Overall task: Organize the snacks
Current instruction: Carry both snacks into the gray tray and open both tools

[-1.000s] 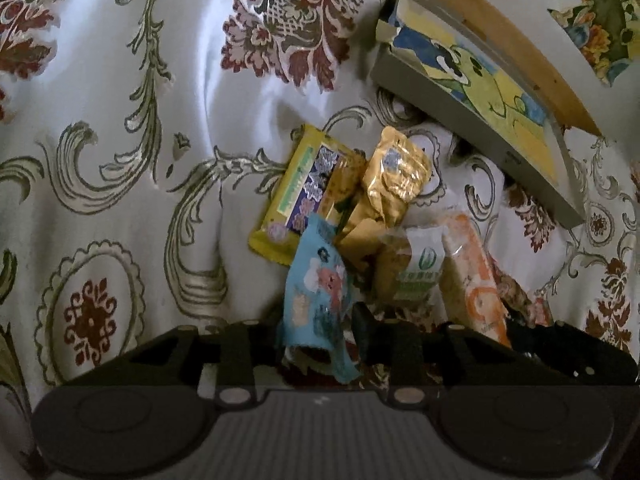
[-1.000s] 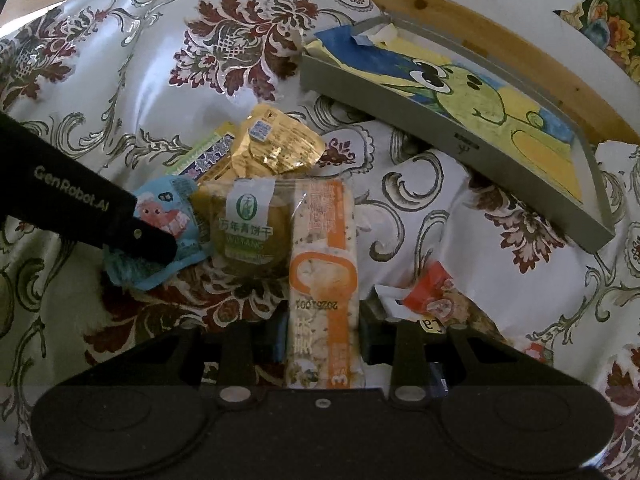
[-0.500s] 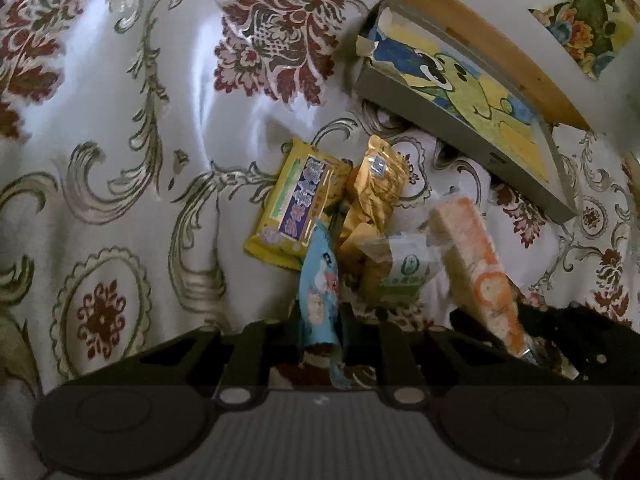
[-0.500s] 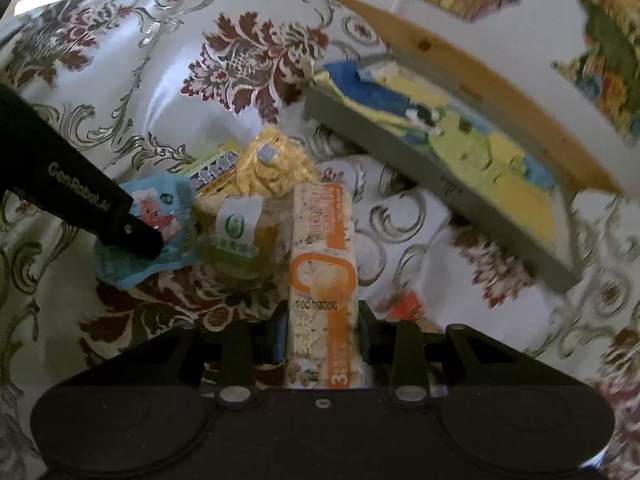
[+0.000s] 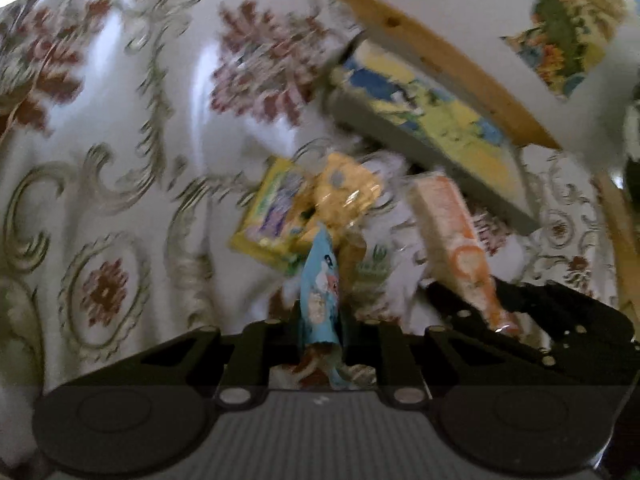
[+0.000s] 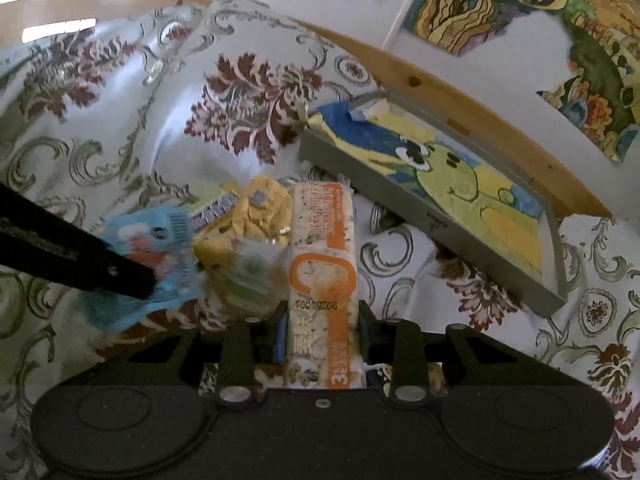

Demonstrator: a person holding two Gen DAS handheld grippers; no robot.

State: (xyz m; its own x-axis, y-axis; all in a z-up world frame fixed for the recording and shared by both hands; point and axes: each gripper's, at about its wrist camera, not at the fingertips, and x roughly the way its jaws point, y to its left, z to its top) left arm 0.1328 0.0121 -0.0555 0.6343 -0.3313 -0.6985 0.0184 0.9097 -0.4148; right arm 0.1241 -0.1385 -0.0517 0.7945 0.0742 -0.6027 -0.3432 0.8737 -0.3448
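My left gripper (image 5: 320, 328) is shut on a light blue cartoon snack packet (image 5: 320, 288), held edge-on above the cloth. In the right wrist view the same blue packet (image 6: 160, 252) sits pinched in the left gripper's black finger (image 6: 100, 268). My right gripper (image 6: 322, 320) is shut on a long orange-and-white rice cracker bar (image 6: 322, 248), which rises off the pile; this bar (image 5: 452, 236) also shows in the left wrist view. A yellow-purple packet (image 5: 276, 208), a gold packet (image 5: 348, 188) and a clear green-label cake packet (image 6: 244, 276) lie below. A grey tray (image 6: 420, 216) with a frog picture lies beyond.
A white cloth (image 6: 132, 128) with dark red flowers covers the surface. A wooden edge (image 6: 460, 100) runs behind the tray, and a white wall with colourful pictures (image 6: 480, 4) stands past it. Bare cloth lies to the left of the pile.
Both grippers have lifted with their snacks, and the views tilt up toward the wall. The bar and the blue packet now hang above the pile; the left view is blurred by motion.
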